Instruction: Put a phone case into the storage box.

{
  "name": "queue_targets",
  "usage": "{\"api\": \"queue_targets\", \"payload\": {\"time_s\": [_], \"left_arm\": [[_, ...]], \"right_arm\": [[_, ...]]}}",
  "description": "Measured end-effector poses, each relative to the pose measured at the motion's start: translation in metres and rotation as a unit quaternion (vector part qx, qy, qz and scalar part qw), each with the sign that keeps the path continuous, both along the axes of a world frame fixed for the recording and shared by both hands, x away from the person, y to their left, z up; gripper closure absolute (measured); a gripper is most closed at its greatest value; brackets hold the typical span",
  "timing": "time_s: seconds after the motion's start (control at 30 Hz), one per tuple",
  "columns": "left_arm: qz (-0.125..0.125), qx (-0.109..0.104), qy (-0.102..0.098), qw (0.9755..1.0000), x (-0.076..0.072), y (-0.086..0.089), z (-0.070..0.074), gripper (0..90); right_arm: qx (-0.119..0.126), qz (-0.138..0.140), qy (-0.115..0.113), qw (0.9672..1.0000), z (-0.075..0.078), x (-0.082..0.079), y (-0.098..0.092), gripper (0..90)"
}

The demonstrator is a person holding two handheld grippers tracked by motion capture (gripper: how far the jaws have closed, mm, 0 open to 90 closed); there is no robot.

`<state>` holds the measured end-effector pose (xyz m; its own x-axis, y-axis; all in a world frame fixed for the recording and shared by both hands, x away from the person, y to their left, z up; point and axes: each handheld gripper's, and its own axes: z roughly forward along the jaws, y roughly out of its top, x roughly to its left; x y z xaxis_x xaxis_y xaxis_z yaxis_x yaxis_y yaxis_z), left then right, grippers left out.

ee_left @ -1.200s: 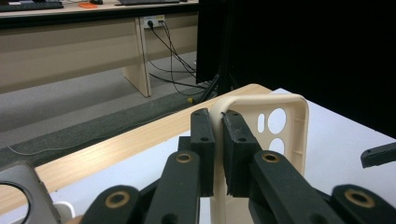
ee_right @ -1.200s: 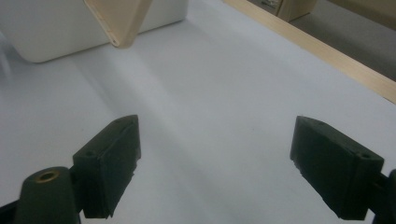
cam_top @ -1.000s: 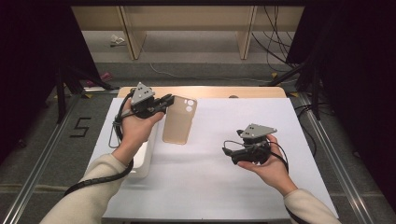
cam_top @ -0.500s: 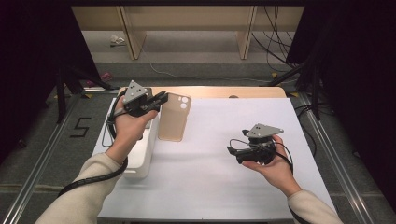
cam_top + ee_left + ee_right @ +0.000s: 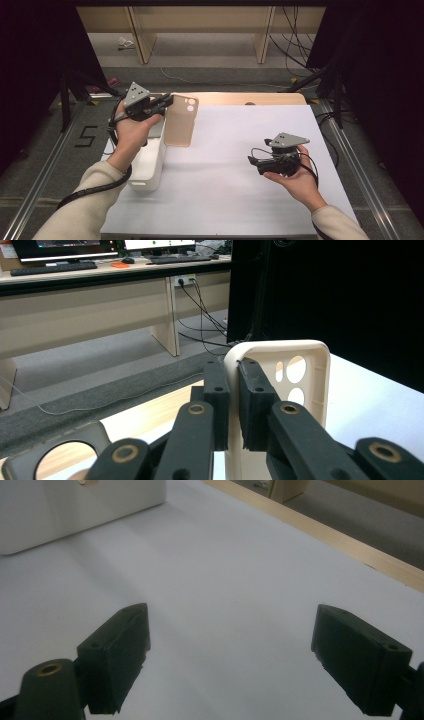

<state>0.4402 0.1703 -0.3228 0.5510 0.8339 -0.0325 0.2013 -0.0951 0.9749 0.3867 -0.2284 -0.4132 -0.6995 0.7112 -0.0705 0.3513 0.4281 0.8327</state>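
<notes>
1. White sheet covers the table (image 5: 225,190); a bare wooden strip shows along its far edge at upper centre of the high view. Dark curtains stand at both sides, with grey floor and wooden desk legs beyond.
2. Left gripper (image 5: 162,102): jaws pressed together on the long edge of a beige phone case (image 5: 180,121). In the left gripper view the two black pads (image 5: 216,390) sit on either side of the case wall near its corner, camera cut-outs just to the right (image 5: 295,370).
3. Phone case location: left of centre in the high view, hanging from the jaws, cut-out end toward the top of the frame, clear of the sheet as far as I can tell.
4. Left hand (image 5: 132,131): forearm enters from lower left, wrist raised, gripper pointing right, grey plate on top.
5. Right gripper (image 5: 252,162): jaws spread wide, nothing between them. The right gripper view shows bare white sheet between the two pads (image 5: 117,652).
6. Right hand (image 5: 295,177): lower right of the high view, palm up under the gripper, jaws pointing left, low over the sheet.
7. White box (image 5: 147,165) stands at the table's left edge, below the left hand; its side also shows at upper left of the right gripper view (image 5: 75,510).
8. Nothing stands between the two grippers; they are well apart.
</notes>
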Motion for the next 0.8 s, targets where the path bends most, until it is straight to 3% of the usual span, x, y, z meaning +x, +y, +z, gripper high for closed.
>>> {"api": "queue_targets", "payload": {"time_s": [0.8], "left_arm": [[0.021, -0.012, -0.009, 0.9997, 0.003, 0.03, 0.012, 83.7]], "right_arm": [[0.009, -0.02, 0.005, 0.9997, -0.001, -0.002, -0.015, 16.1]]}}
